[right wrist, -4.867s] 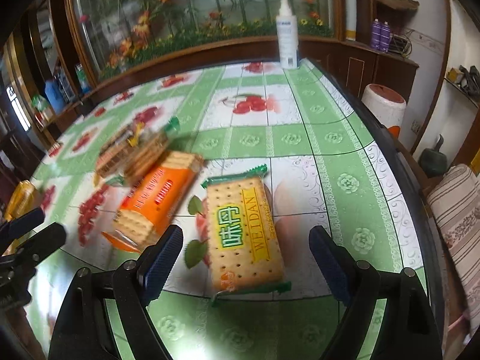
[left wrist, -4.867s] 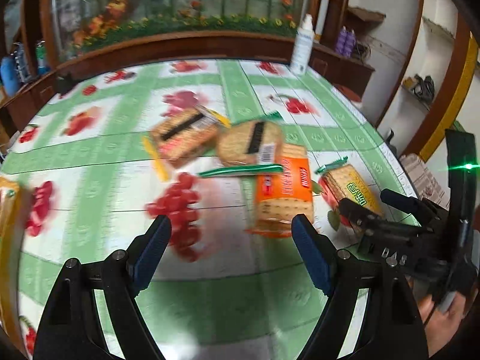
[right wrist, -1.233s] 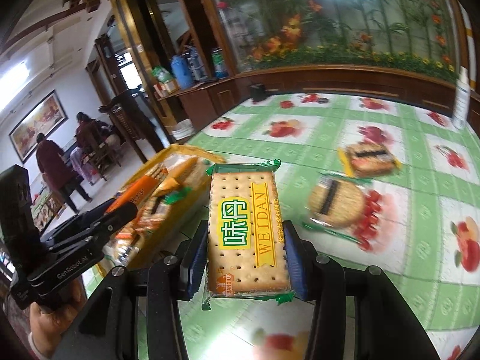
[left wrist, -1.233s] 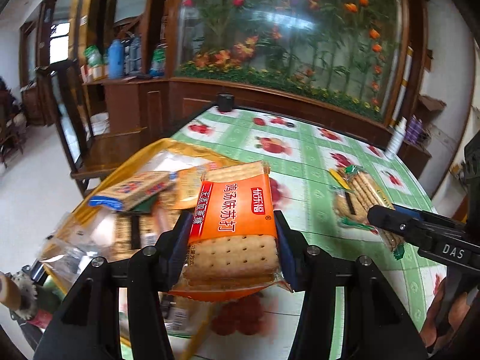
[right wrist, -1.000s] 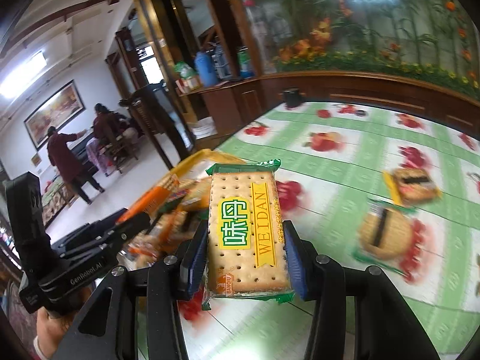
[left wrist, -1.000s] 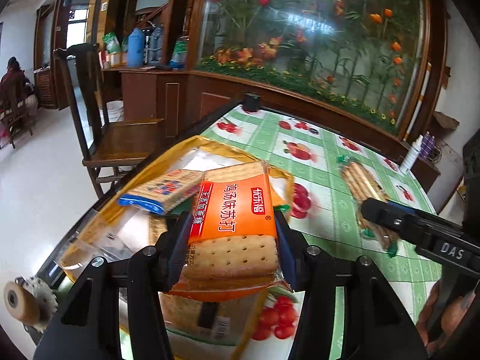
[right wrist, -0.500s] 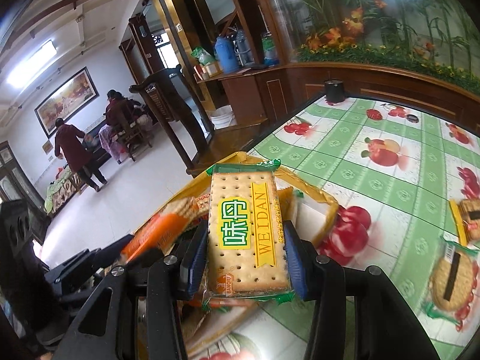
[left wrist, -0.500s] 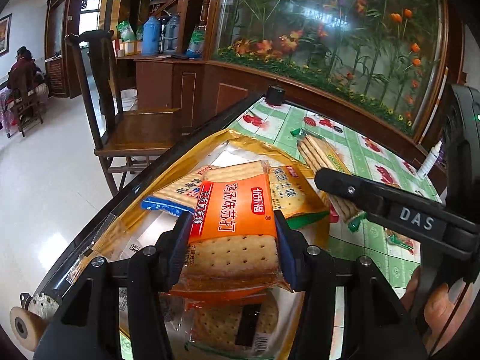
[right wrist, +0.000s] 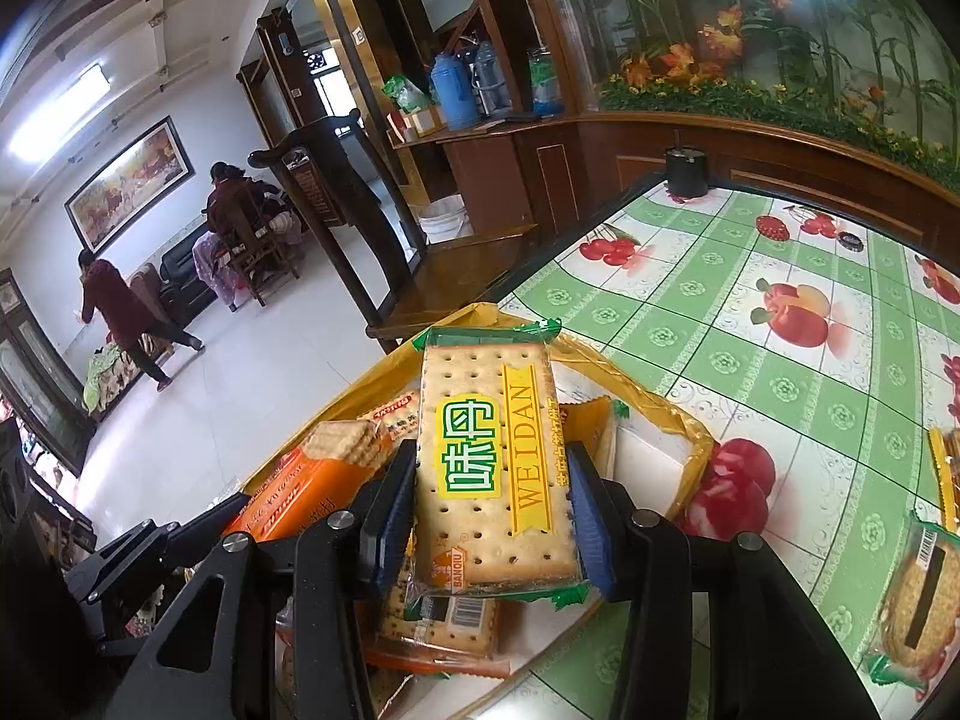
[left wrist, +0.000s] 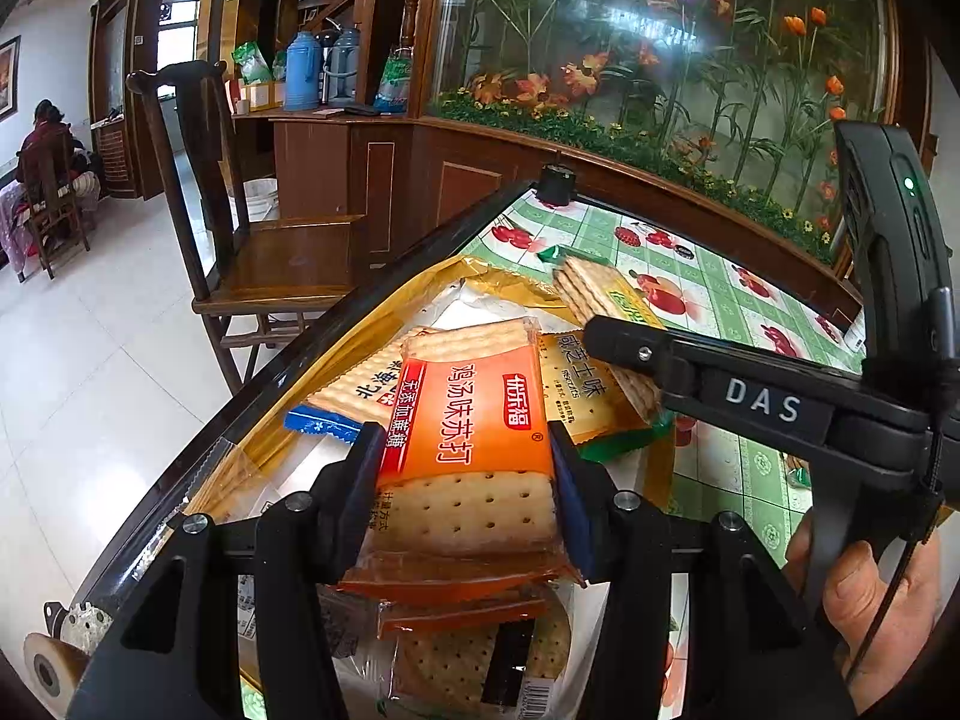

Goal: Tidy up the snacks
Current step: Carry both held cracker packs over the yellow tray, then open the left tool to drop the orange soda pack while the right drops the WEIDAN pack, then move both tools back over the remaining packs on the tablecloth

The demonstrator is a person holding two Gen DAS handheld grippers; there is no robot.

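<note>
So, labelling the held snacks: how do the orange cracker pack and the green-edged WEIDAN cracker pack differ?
The orange cracker pack, in the left gripper, has an opaque orange upper half; the green-edged WEIDAN cracker pack, in the right gripper, is mostly clear with a yellow label. Both are rectangular, clamped by their sides over the yellow bag.

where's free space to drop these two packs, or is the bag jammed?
Yellow bag is crowded: packs fill its near end under both grippers. Bare white patch inside its right wall, beside the WEIDAN pack. Open tablecloth right of the bag. Orange pack sits over stacked packs.
</note>
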